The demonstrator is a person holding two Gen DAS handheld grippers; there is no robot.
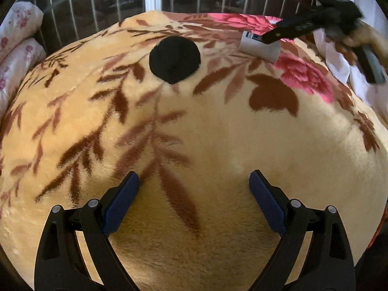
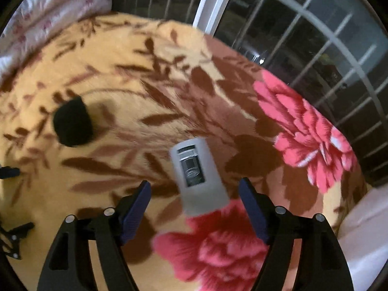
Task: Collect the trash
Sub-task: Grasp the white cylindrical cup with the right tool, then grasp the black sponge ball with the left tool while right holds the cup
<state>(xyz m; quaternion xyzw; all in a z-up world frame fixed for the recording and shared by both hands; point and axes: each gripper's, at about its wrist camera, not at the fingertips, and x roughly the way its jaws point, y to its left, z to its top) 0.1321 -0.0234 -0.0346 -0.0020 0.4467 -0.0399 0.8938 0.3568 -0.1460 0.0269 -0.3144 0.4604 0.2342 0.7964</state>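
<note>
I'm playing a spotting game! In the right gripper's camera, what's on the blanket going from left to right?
Black round thing → grey box, lying between the open right gripper's fingers → big pink flower print on the blanket.

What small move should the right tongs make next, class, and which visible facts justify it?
Probably ease the right tongs forward and close them on the grey packet. They stand open, the packet lies on the floral blanket partly between the fingers, and nothing is gripped yet.
</note>
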